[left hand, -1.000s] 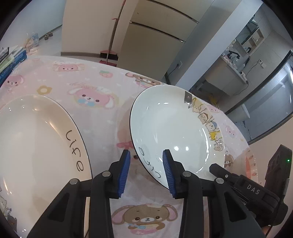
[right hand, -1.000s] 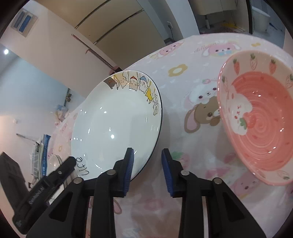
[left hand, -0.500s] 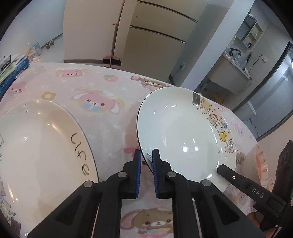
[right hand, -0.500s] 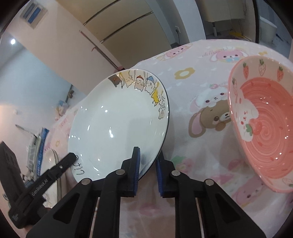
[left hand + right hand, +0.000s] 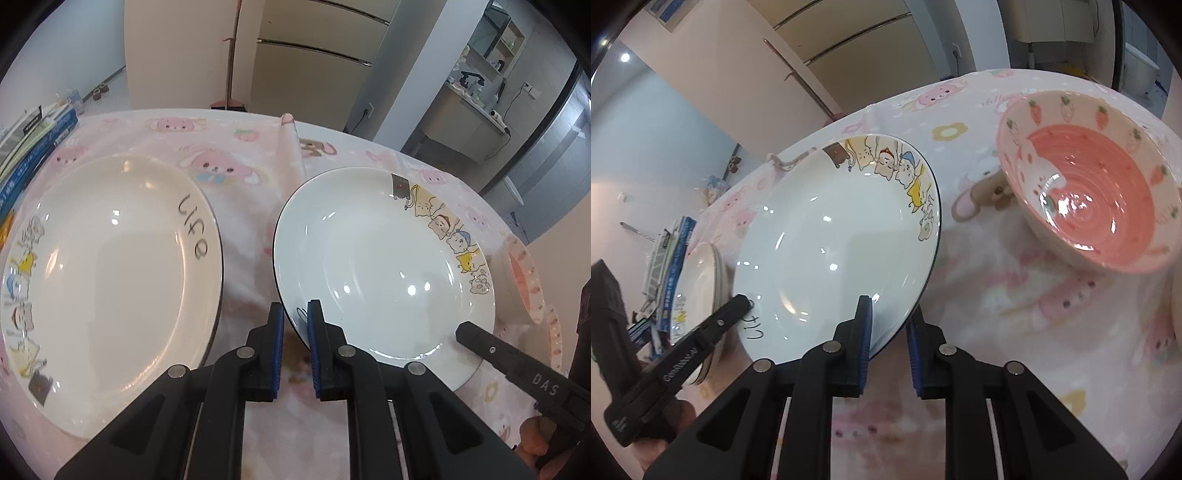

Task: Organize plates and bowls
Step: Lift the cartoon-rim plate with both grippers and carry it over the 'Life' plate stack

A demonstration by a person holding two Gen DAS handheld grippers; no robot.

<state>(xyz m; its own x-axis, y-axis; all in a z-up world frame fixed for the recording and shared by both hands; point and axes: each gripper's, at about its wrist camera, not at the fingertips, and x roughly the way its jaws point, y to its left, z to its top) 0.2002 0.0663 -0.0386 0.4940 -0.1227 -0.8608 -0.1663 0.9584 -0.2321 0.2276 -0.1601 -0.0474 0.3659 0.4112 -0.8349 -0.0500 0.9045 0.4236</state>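
Both the left gripper (image 5: 295, 314) and the right gripper (image 5: 889, 314) clamp their fingers on the near rim of the cartoon plate (image 5: 376, 266), between the second plate (image 5: 107, 280) and the pink bowl (image 5: 1089, 199) on the counter (image 5: 251, 229).

A strip of bare tabletop (image 5: 251, 236) is lying open between the stacked plates (image 5: 110, 266) on the left and the held plate (image 5: 369, 258), wide enough for a gripper to pass. A raised fold in the cloth (image 5: 291, 147) is crossing it farther back. The pink bowl (image 5: 1089, 192) is blocking the right side, books (image 5: 33, 147) are crowding the left edge.
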